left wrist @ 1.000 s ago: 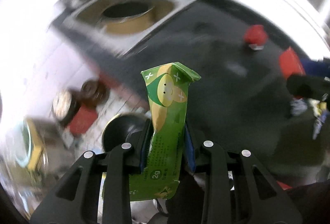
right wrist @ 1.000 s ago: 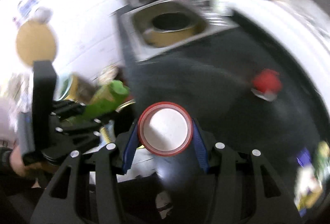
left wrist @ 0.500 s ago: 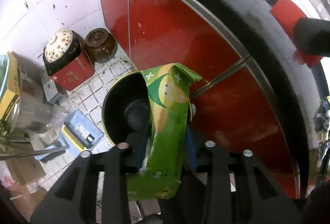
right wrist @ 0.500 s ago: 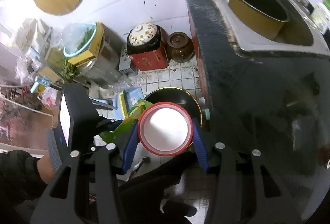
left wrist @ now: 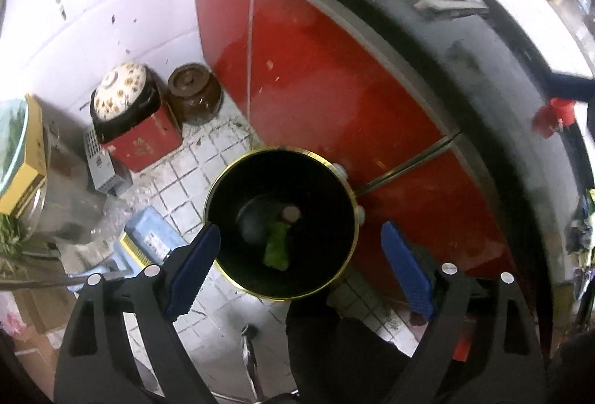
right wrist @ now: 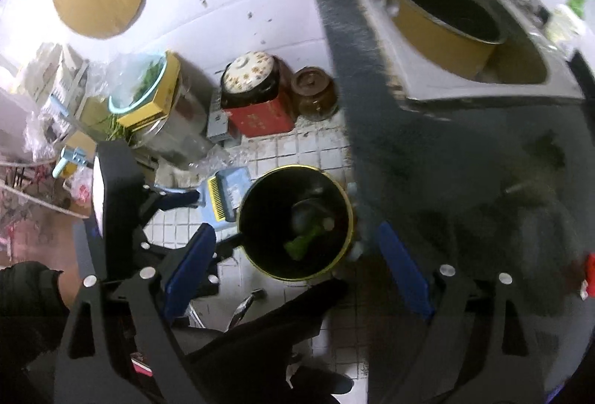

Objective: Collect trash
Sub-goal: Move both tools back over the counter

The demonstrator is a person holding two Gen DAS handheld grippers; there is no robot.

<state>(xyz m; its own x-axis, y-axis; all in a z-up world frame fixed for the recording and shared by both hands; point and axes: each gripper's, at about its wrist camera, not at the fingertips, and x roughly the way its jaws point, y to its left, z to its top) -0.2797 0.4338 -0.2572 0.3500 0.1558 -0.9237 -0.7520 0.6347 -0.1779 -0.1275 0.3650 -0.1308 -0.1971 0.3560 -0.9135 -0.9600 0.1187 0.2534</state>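
Both jaws wide apart, holding nothing. Green crinkly wrapper lies inside round black gold-rimmed bin on floor, just beside red cupboard. More trash may stay on far right dark table. Blurry view: next grab could miss.

No text, number or brand can be read in either view. The red box under the flowered lid carries pale markings, and the blue item on the floor tiles beside the black bin bears a white label, but both are too blurred to make out.
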